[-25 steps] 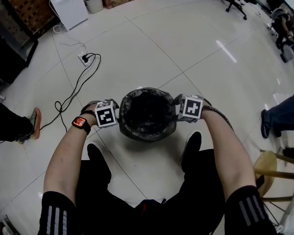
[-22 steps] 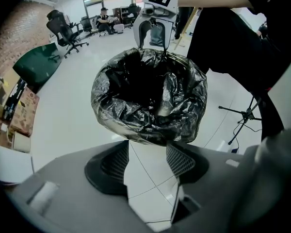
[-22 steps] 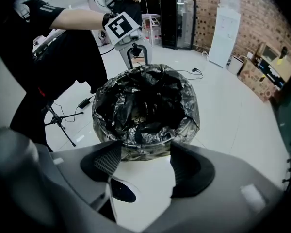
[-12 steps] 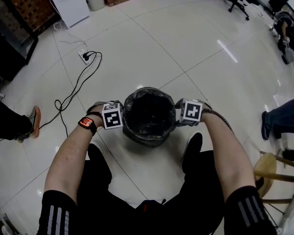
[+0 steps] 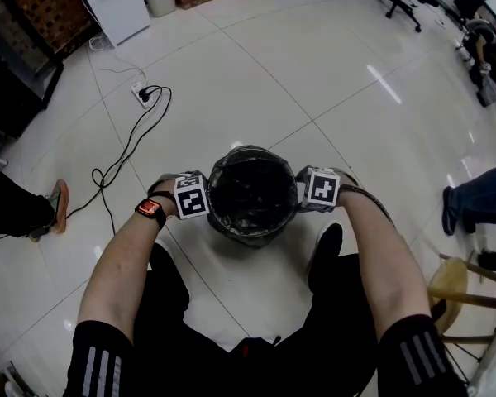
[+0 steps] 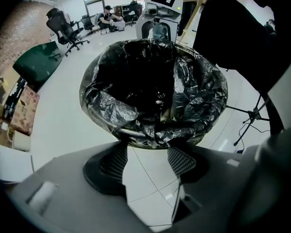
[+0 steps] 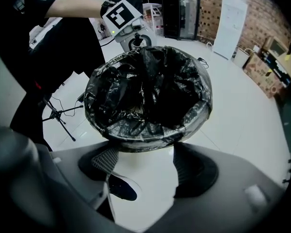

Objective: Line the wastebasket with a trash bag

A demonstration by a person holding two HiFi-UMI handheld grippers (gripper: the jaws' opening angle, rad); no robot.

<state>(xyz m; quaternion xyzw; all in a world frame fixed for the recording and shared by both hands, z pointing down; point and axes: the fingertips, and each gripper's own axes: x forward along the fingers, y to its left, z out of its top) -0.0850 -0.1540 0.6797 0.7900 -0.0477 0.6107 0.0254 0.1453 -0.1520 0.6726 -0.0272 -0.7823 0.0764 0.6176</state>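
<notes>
A round wastebasket [image 5: 252, 222] stands on the floor between my feet, and a black trash bag [image 5: 251, 190] lines it. The bag's crinkled edge [image 6: 153, 137] is folded over the rim all round. My left gripper [image 5: 192, 197] sits against the basket's left side. Its jaws [image 6: 149, 152] are open just under the folded edge, with only floor tile between the pads. My right gripper [image 5: 321, 188] is at the basket's right side. It [image 7: 144, 154] is wide open below the bag-covered rim [image 7: 145, 137], holding nothing. Each gripper view shows the other gripper across the basket.
A power strip [image 5: 144, 97] with a black cable [image 5: 120, 160] lies on the floor at the upper left. A tripod [image 6: 252, 116] stands near the basket. A seated person's leg [image 5: 479, 193] and a wooden stool [image 5: 456, 281] are at the right. My shoes [image 5: 324, 248] flank the basket.
Both grippers have sunk a little along the basket's sides. The bag's folded edge now sits lower and snugger round the rim.
</notes>
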